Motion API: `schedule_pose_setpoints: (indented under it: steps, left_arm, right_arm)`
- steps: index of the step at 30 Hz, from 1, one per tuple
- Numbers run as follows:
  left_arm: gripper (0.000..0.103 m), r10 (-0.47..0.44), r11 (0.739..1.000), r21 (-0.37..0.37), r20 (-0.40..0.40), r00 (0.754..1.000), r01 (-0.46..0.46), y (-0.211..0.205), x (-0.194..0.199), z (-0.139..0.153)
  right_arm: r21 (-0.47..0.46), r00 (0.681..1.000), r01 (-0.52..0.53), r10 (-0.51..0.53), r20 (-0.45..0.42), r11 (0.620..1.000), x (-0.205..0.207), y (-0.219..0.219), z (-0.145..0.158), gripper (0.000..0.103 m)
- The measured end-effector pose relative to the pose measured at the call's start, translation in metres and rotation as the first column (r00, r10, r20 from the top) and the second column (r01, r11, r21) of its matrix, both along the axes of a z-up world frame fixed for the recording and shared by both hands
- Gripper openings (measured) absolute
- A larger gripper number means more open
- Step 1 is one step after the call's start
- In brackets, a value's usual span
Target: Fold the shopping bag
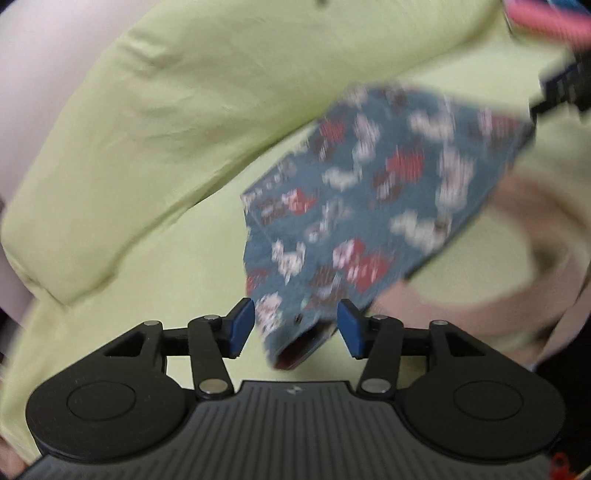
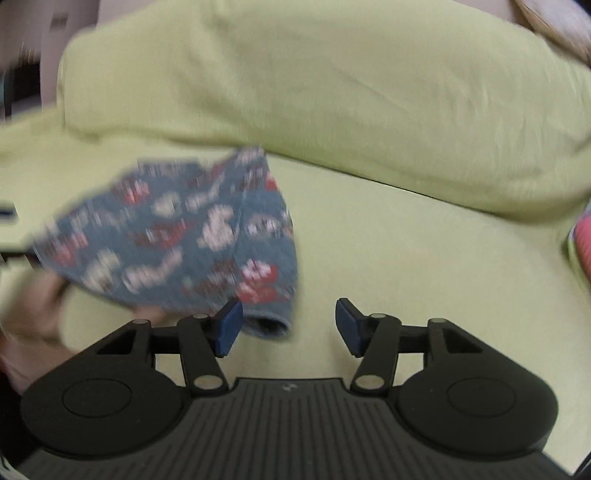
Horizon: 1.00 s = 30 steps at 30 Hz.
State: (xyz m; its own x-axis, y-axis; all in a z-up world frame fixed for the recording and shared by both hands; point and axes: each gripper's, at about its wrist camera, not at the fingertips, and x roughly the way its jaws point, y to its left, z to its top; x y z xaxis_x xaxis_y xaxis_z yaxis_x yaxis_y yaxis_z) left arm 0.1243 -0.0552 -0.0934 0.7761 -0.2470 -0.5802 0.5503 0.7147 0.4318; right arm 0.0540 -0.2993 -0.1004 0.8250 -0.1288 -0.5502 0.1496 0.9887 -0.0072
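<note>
**A:** Your shopping bag [image 1: 369,206] is soft woven cloth, dusty blue with a blurred print of red and white shapes, and it lies on the pale green sheet [image 1: 177,266]. From the left wrist view it spreads as a rough wedge, wide at the far right and narrowing toward you.

**B:** And the near end?

**A:** It curls into a small open mouth with a darker reddish lining, sitting between the blue pads of your left gripper [image 1: 295,326]. Those jaws stand apart, and neither pad presses on the cloth.

**B:** What about the other side?

**A:** Your right gripper [image 2: 289,328] also has its jaws apart. A rolled hem of the bag [image 2: 177,236] lies just inside the left pad; whether it brushes that pad I cannot tell. The right pad has only sheet before it.

**B:** What is behind?

**A:** A plump pillow [image 2: 332,85] in the same green cloth, creased and rounded, lies across the back. A band of beige trim [image 1: 546,258] curves along the sheet at the right of the left wrist view.

**B:** Anything unclear?

**A:** Motion blur smears the print, so its figures are unreadable. A pink and blue thing [image 1: 546,18] is cut off at the upper corner, and a red thing [image 2: 583,243] at the right edge.
</note>
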Motion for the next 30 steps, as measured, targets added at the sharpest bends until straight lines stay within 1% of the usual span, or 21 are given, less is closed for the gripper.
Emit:
schedule_pose_setpoints:
  steps: [2, 3, 4, 5, 7, 9, 10, 12, 15, 16, 17, 18, 19, 20, 21, 22, 24, 26, 27, 29, 30]
  left_arm:
    - [0.051, 0.025, 0.998, -0.050, -0.018, 1.000, -0.025, -0.002, 0.011, 0.003]
    - [0.038, 0.032, 0.998, -0.051, -0.028, 0.999, -0.033, -0.005, 0.017, 0.001]
    - [0.007, 0.038, 0.998, -0.051, -0.041, 0.998, -0.040, -0.009, 0.022, 0.000]
    - [0.000, 0.047, 0.997, -0.053, -0.061, 0.997, -0.051, -0.012, 0.027, -0.003]
    - [0.000, 0.061, 0.995, -0.067, -0.110, 0.992, -0.069, -0.017, 0.038, -0.011]
    - [0.000, 0.082, 0.995, -0.042, -0.135, 0.987, -0.089, -0.017, 0.045, -0.024]
    - [0.003, 0.096, 0.995, -0.026, -0.144, 0.985, -0.100, -0.016, 0.048, -0.030]
    - [0.006, 0.122, 0.992, -0.013, -0.156, 0.980, -0.125, -0.010, 0.052, -0.039]
    - [0.007, 0.145, 0.988, -0.022, -0.181, 0.973, -0.151, 0.002, 0.053, -0.041]
    - [0.010, 0.148, 0.987, -0.030, -0.193, 0.970, -0.157, 0.006, 0.053, -0.038]
    - [0.014, 0.158, 0.985, -0.037, -0.201, 0.967, -0.168, 0.010, 0.052, -0.034]
    - [0.040, 0.172, 0.982, -0.044, -0.204, 0.964, -0.185, 0.014, 0.052, -0.029]
    - [0.068, 0.195, 0.977, -0.048, -0.205, 0.959, -0.209, 0.018, 0.052, -0.025]
    - [0.079, 0.212, 0.971, -0.064, -0.208, 0.955, -0.230, 0.023, 0.053, -0.022]
    - [0.083, 0.218, 0.966, -0.091, -0.216, 0.952, -0.242, 0.028, 0.053, -0.020]
    - [0.083, 0.224, 0.956, -0.131, -0.248, 0.942, -0.262, 0.035, 0.056, -0.019]
    - [0.083, 0.230, 0.921, -0.222, -0.357, 0.905, -0.321, 0.049, 0.065, -0.020]
    - [0.083, 0.236, 0.879, -0.281, -0.445, 0.864, -0.385, 0.060, 0.075, -0.025]
    - [0.078, 0.228, 0.858, -0.313, -0.478, 0.848, -0.407, 0.064, 0.078, -0.028]
    - [0.064, 0.198, 0.811, -0.377, -0.545, 0.815, -0.448, 0.072, 0.086, -0.034]
    - [0.052, 0.183, 0.787, -0.401, -0.573, 0.799, -0.468, 0.074, 0.090, -0.037]
  right_arm:
    - [0.060, 0.999, 0.008, -0.010, 0.036, 0.998, 0.005, -0.006, 0.004, 0.046]
    - [0.066, 0.999, 0.004, -0.007, 0.040, 0.998, 0.011, -0.006, 0.002, 0.043]
    - [0.070, 0.999, -0.006, 0.003, 0.042, 0.998, 0.018, -0.005, 0.001, 0.034]
    - [0.066, 0.999, -0.033, 0.030, 0.043, 0.997, 0.023, -0.001, -0.001, 0.026]
    - [0.047, 0.994, -0.102, 0.100, 0.050, 0.994, 0.031, 0.011, -0.003, 0.024]
    - [0.020, 0.985, -0.171, 0.171, 0.034, 0.985, 0.042, 0.023, -0.010, 0.024]
    - [0.008, 0.983, -0.185, 0.185, 0.013, 0.983, 0.047, 0.027, -0.015, 0.023]
    - [-0.009, 0.984, -0.173, 0.173, -0.045, 0.985, 0.057, 0.029, -0.027, 0.021]
    - [0.017, 0.990, -0.121, 0.122, -0.073, 0.993, 0.060, 0.016, -0.030, 0.022]
    - [0.024, 0.991, -0.108, 0.110, -0.081, 0.994, 0.061, 0.013, -0.030, 0.023]
    - [0.028, 0.991, -0.103, 0.105, -0.079, 0.994, 0.060, 0.013, -0.025, 0.028]
    - [0.037, 0.994, -0.088, 0.091, -0.068, 0.995, 0.059, 0.011, -0.021, 0.032]
    - [0.054, 0.996, -0.070, 0.073, -0.054, 0.996, 0.057, 0.008, -0.016, 0.043]
    - [0.091, 0.998, -0.044, 0.047, -0.035, 0.995, 0.055, 0.003, -0.012, 0.054]
    - [0.134, 0.999, -0.017, 0.021, -0.026, 0.991, 0.052, -0.003, -0.010, 0.059]
    - [0.188, 0.999, 0.011, -0.004, -0.036, 0.982, 0.052, -0.011, -0.013, 0.065]
    - [0.298, 0.997, 0.065, -0.050, -0.058, 0.952, 0.051, -0.026, -0.018, 0.065]
    - [0.422, 0.994, 0.108, -0.086, -0.069, 0.900, 0.049, -0.037, -0.029, 0.064]
    - [0.482, 0.992, 0.128, -0.104, -0.076, 0.867, 0.048, -0.042, -0.034, 0.064]
    - [0.568, 0.991, 0.133, -0.106, -0.080, 0.812, 0.051, -0.047, -0.042, 0.053]
    - [0.594, 0.991, 0.132, -0.105, -0.080, 0.793, 0.053, -0.047, -0.044, 0.051]
